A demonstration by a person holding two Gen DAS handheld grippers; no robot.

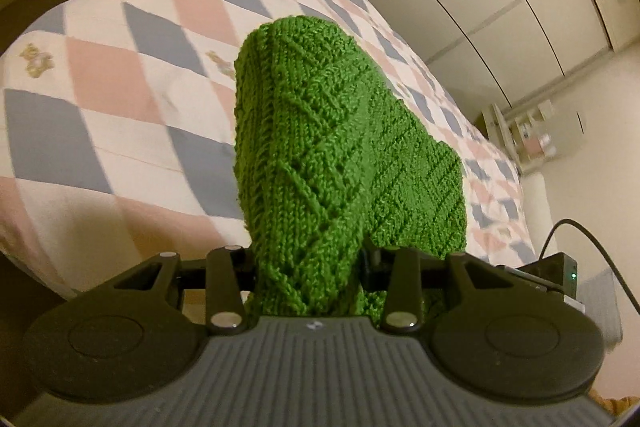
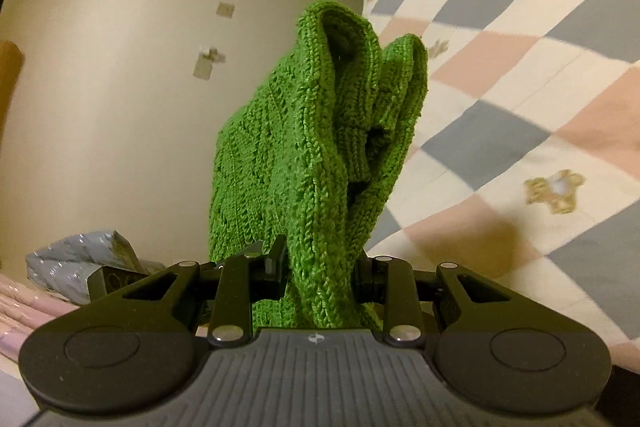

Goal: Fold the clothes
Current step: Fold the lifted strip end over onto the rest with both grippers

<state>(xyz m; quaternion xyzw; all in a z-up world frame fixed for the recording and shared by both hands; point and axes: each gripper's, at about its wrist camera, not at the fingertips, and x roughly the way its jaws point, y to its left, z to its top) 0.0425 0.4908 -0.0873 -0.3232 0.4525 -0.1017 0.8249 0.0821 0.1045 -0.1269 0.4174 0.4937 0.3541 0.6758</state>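
Note:
A green knitted garment (image 1: pixel 332 147) with a diamond pattern hangs bunched from my left gripper (image 1: pixel 308 267), which is shut on it; the fingertips are hidden in the knit. It is held in the air above the bed. In the right wrist view the same green knit (image 2: pixel 312 155) is clamped in my right gripper (image 2: pixel 320 275), also shut on it. A ribbed edge or opening of the garment (image 2: pixel 360 67) shows at its far end, folded over.
A bed with a pink, blue and white diamond quilt (image 1: pixel 132 75) lies below and beyond both grippers, and it shows in the right wrist view (image 2: pixel 520 67). Wardrobe doors (image 1: pixel 500 7) stand at the right. A grey plastic bag (image 2: pixel 80 259) lies by a wall.

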